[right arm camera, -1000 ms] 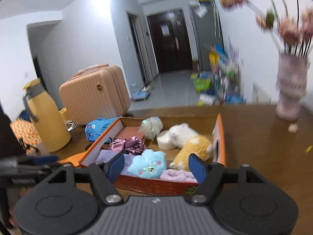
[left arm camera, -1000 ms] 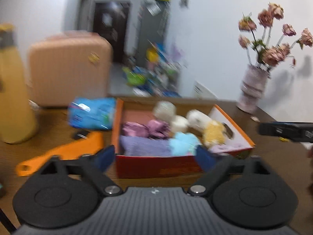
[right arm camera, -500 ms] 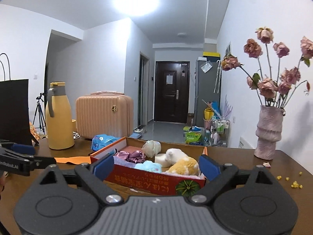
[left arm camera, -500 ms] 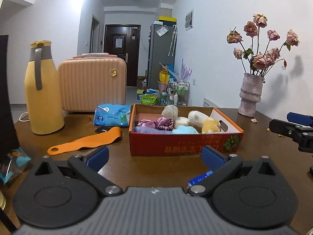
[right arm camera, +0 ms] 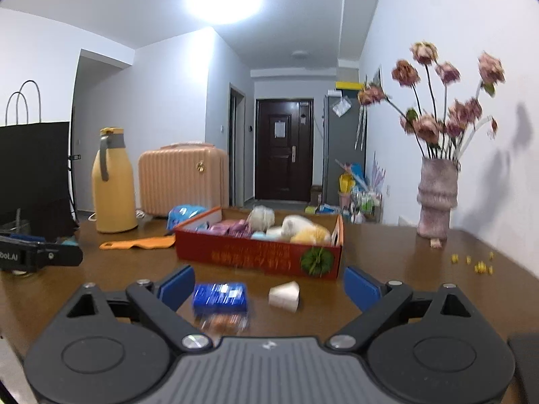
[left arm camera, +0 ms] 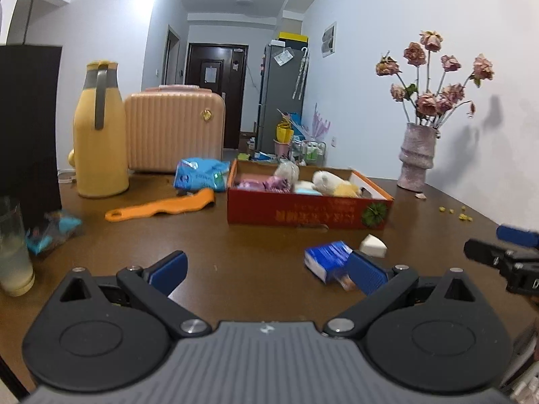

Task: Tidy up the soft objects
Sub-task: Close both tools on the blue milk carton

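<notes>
While both grippers hover above the brown table [left arm camera: 256, 256], the left gripper [left arm camera: 266, 269] and right gripper [right arm camera: 269, 286] each stand with jaws wide, gripping nothing. Soft toys [right arm camera: 303, 229] fill the red box [right arm camera: 256, 256] at mid-table. 1 white sponge wedge [right arm camera: 284, 296] and 1 blue packet [right arm camera: 219, 298] lie just before it, near the right gripper's fingers.
</notes>
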`<state>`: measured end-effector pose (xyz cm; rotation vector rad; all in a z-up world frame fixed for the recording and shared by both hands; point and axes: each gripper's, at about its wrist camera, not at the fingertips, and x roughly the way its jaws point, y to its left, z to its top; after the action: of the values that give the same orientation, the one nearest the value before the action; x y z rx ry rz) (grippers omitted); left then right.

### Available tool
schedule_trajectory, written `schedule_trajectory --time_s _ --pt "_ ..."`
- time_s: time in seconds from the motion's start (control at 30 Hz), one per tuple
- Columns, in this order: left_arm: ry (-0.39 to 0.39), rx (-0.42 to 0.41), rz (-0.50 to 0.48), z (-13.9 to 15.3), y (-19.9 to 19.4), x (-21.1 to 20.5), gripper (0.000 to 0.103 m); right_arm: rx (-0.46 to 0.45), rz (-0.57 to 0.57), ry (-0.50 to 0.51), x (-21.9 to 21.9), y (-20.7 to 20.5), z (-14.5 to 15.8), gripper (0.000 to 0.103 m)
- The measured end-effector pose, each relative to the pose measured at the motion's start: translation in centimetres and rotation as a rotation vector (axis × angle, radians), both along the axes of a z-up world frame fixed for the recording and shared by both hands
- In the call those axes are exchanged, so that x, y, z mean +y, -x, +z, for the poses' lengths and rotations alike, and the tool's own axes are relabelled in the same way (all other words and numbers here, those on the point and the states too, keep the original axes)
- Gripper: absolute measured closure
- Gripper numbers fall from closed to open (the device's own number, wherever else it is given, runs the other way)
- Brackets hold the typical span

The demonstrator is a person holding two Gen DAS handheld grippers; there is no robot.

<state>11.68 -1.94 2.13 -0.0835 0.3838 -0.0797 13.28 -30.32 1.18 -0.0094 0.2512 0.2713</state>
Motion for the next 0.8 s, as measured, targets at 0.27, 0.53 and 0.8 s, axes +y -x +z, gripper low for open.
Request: schedule_trajectory --time_s 0.27,0.53,0.8 --pt "0.001 0.088 -0.035 -2.4 2.3 -0.4 0.000 0.110 0.001 -0.051 -0.7 4.1 -3.3 0.007" --pt "0.013 0.174 -0.056 -4.1 -1.4 -1.0 0.000 0.184 -0.002 -0.040 0.0 1.0 -4.2 0.008" --pt "0.057 0.264 -0.083 -4.9 -7.2 -1.6 0.000 0.286 0.028 -0.086 0.1 -4.5 -4.4 0.017"
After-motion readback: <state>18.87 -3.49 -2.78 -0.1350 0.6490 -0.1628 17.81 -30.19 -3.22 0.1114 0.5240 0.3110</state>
